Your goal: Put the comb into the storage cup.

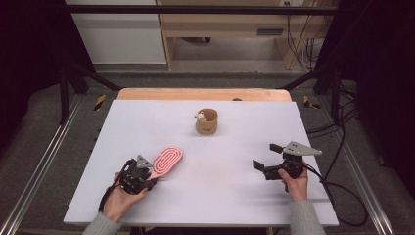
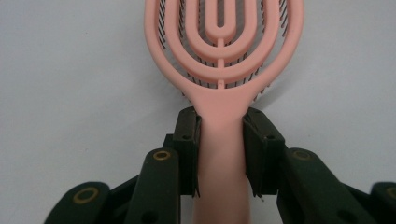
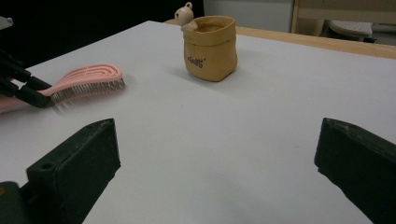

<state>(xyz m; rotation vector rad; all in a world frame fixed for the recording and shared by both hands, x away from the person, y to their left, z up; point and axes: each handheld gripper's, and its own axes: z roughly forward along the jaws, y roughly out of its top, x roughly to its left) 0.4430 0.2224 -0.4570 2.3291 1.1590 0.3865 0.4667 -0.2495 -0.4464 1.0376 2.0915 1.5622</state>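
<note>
on the white table (image 1: pixel 220 196), near its front left corner, a pink hairbrush (image 1: pixel 167 161) is held by the left gripper (image 1: pixel 147 177). in the left gripper view the two black jaws are seen pressed against both sides of the brush handle (image 2: pixel 220 154), just below the place where the handle widens into the oval head (image 2: pixel 224 42). the head is made of pink loops, and dark bristles can be seen through the gaps. in the right gripper view the brush is seen from the side, with its bristles (image 3: pixel 88 89) turned down toward the table; whether they touch the surface cannot be told.

the right gripper (image 1: pixel 266 159) is held over the front right part of the table, well apart from the brush, and it is pointed toward the left. its jaws are spread wide and nothing is between them.

a small tan pouch-shaped cup (image 1: pixel 207 121) is placed upright near the middle of the far half of the table. dark lettering is printed on its front, too small to be read, and a small bear figure (image 3: pixel 185 15) is seen at its rim.
</note>
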